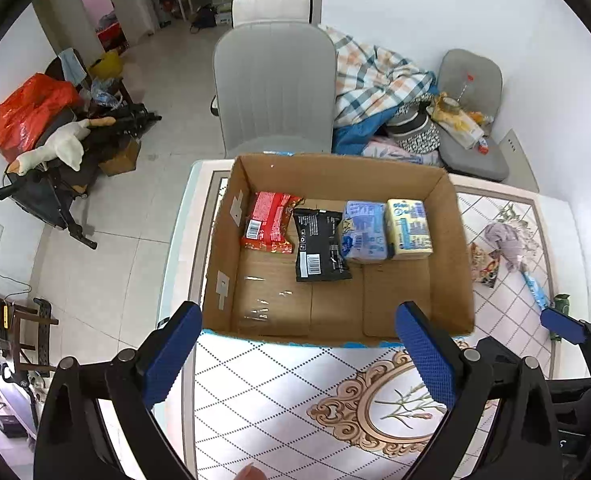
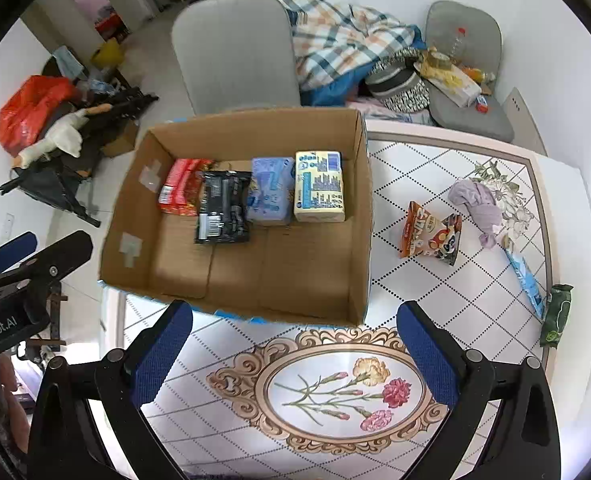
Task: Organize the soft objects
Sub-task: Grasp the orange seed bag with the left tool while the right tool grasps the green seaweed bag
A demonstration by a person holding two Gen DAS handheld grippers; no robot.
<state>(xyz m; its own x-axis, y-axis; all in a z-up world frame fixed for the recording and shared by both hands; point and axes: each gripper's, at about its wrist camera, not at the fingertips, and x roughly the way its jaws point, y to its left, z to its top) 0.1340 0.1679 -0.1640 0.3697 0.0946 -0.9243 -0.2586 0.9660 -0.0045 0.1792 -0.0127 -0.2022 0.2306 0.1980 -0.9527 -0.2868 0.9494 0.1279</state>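
Observation:
A cardboard box stands on the tiled table. Along its far side lie a red packet, a black packet, a blue tissue pack and a yellow tissue pack. Right of the box lie an orange snack bag, a lilac cloth, a light blue wrapper and a green packet. My left gripper hangs open before the box's near wall. My right gripper is open and empty too.
A grey chair stands behind the box. Plaid bedding and a second chair with clutter sit at the back right. Bags and a stroller are on the floor at left.

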